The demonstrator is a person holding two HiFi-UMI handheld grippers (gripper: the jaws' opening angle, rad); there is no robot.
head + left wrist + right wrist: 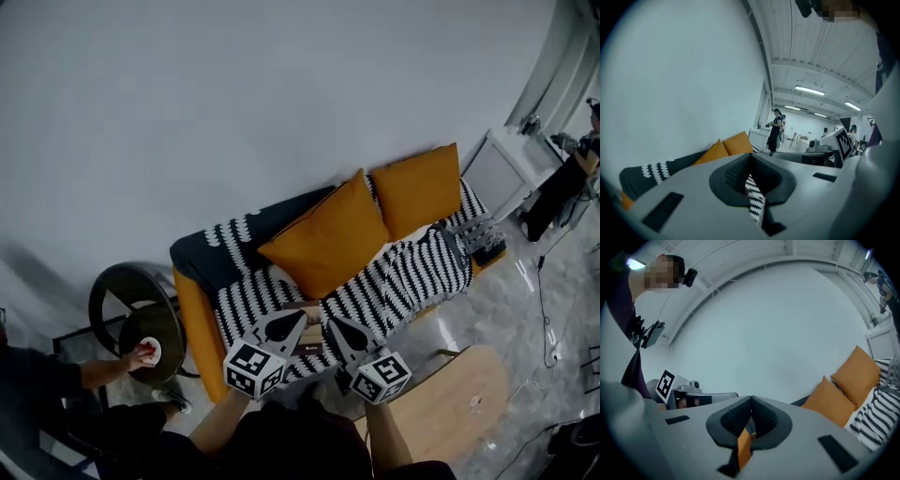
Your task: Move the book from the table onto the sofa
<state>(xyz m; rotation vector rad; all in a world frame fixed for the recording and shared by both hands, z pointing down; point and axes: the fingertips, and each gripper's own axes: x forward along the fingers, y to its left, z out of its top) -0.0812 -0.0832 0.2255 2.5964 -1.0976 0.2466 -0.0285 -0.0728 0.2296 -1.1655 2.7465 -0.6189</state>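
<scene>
Currently your left hand-held gripper (298, 322) and right hand-held gripper (330, 326) sit side by side in front of you, tips turned toward each other, with the book (310, 337) held up between them. Both pairs of jaws are fully closed. In the right gripper view a thin orange-brown edge (744, 448) is pinched behind the pads. In the left gripper view only a strip of striped cloth shows through the slit. The head view shows that gripper's tip meeting the book's left end.

The book is off the worktop (450, 403), the round wooden top at your lower right. It hangs over the front edge of the sofa (199, 323). A black-and-white striped throw (412, 272) covers the seat just beyond it.

The nearer orange cushion (328, 234) leans on the seat straight past the book. The second cushion (417, 192) stands further right against the back. Some dark items (478, 239) lie at the far right end of the seat.

To your left, someone's hand (139, 356) holds a small white thing (151, 351) by a round black frame (122, 291). A white cabinet (506, 169) stands beyond the sofa's right end.
</scene>
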